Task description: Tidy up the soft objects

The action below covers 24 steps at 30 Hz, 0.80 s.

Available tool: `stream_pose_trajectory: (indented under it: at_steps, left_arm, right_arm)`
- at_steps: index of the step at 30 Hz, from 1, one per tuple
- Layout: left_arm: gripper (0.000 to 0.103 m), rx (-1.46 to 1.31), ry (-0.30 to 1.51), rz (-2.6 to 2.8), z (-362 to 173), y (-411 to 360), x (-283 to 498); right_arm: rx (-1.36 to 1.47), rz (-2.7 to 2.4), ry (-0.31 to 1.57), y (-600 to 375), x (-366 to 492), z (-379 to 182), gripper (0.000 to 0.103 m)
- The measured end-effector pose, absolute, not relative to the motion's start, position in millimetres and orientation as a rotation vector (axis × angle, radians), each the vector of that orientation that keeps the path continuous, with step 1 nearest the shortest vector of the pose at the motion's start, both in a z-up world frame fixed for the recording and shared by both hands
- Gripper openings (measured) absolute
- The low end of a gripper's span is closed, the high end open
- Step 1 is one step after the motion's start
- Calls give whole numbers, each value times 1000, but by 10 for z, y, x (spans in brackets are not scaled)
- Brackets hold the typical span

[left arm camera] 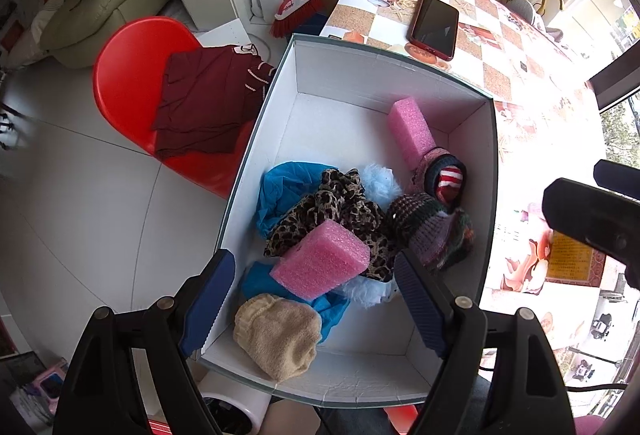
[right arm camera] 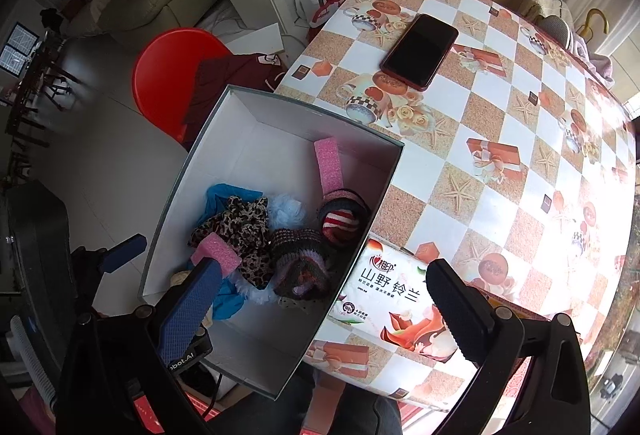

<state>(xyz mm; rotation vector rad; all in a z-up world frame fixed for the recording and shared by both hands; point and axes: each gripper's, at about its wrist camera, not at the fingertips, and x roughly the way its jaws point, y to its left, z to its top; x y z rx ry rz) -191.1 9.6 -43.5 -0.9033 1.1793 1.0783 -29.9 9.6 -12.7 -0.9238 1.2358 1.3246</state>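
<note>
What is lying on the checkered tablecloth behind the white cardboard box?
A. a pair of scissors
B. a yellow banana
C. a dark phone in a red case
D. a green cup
C: the dark phone in a red case lies flat on the checkered tablecloth, beyond the far wall of the white cardboard box; no banana, cup or scissors shows there.

Daylight pours in from three o'clock, blowing the desk (left arm camera: 532, 123) out to white glare in the left wrist view. Toward nine o'clock the room falls dim. Both pictures bow hard at the edges, corners black, while the box (left arm camera: 360, 75) interior stays sharp and evenly lit.
</note>
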Motion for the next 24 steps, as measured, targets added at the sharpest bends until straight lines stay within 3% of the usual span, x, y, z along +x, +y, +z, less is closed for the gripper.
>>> stream_pose_trajectory:
  at_steps: [24]
  left_arm:
    - [85, -841, 1189, 1065, -311, -83, -1981]
  right_arm:
    - [-935, 1281, 1233, -81, -440, -41, 103]
